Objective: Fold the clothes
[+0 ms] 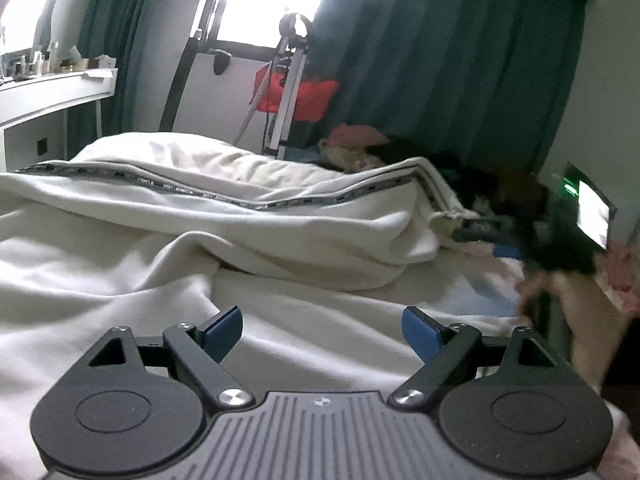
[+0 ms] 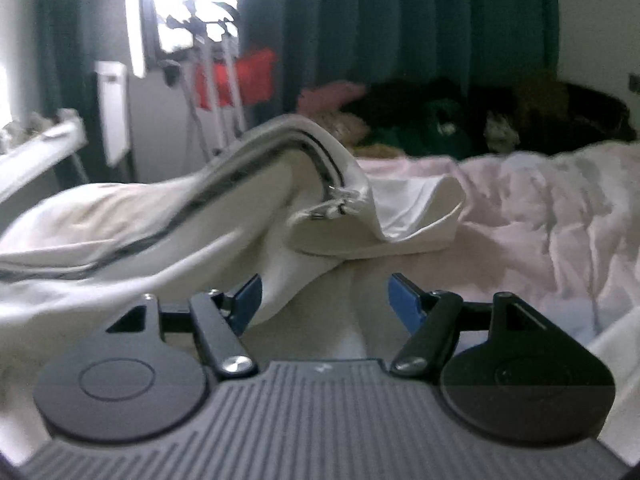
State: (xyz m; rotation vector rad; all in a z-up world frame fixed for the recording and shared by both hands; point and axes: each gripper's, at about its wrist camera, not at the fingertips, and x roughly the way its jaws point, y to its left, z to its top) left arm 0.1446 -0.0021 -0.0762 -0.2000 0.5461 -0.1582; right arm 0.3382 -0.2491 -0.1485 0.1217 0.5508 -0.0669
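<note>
A white garment (image 1: 224, 220) with a dark printed stripe and a drawstring lies rumpled on the bed, partly folded over itself. It also shows in the right wrist view (image 2: 224, 200), its folded waist end raised. My left gripper (image 1: 322, 330) is open and empty, low over the white cloth. My right gripper (image 2: 324, 300) is open; white cloth lies between and beside its blue pads (image 2: 250, 300), not clamped. The right gripper (image 1: 492, 232) also shows in the left wrist view, blurred, at the garment's right end with the person's hand.
A pale pink duvet (image 2: 540, 216) covers the bed to the right. A dark pile of clothes (image 2: 460, 120) lies at the back. A tripod (image 1: 288, 80) with a red item, green curtains (image 1: 440, 60) and a white desk (image 1: 52, 92) stand beyond the bed.
</note>
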